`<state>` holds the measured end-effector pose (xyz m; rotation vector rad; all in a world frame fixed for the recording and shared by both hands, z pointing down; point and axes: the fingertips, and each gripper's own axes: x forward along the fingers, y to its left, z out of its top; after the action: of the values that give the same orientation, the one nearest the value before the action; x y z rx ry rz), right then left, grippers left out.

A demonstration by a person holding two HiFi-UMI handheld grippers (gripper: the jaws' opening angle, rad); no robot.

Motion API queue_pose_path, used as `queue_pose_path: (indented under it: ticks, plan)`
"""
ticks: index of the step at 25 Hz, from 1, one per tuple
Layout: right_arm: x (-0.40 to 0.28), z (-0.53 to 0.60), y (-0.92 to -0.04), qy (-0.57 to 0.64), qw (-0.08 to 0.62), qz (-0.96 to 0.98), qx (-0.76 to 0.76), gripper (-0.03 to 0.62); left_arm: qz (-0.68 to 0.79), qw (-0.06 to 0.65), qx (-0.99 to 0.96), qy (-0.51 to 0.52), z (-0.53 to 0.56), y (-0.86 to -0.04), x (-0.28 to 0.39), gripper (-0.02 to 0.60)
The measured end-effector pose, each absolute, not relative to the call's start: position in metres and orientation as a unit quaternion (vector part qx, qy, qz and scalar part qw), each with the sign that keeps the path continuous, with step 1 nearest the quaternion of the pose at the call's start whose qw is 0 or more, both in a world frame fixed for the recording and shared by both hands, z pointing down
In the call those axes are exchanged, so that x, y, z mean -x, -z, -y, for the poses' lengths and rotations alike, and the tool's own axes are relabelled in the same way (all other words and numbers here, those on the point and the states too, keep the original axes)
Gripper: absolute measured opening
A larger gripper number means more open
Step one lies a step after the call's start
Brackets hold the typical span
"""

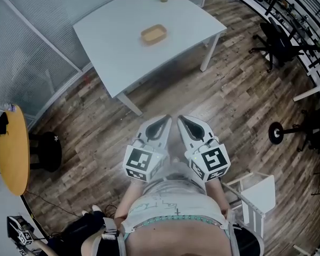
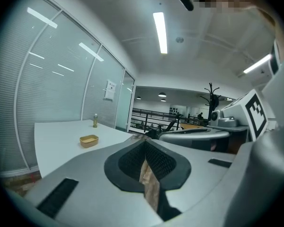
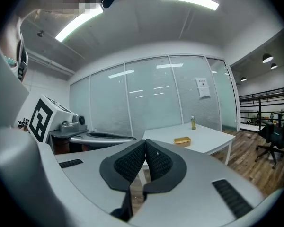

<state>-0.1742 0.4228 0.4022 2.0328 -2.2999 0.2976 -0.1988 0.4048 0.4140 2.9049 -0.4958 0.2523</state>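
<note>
Both left gripper and right gripper are closed, empty, side by side at my waist, since the table and tray stand well apart.

Cool, even white light fills all 3 views. It comes from long strip lamps on the ceiling; 1 of them glares to pure white, and their streaks mirror in the glass wall. In the head view the worktop is bright, and the shadow under it on the wood floor is soft and faint. Straight lines bow hard toward the edges, and the corners of both gripper views fall to black. The grey shells of the left gripper and right gripper look soft near the lens; the room behind is sharper
</note>
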Motion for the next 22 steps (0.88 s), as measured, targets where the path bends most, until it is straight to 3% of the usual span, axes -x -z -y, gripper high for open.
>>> queue_pose_path:
  ticks: [22]
  plan:
    - [0.080, -0.222, -0.397, -0.090, 0.034, 0.720, -0.687, 0.000, 0.113, 0.086, -0.987, -0.080, -0.202, -0.410, 0.093, 0.003]
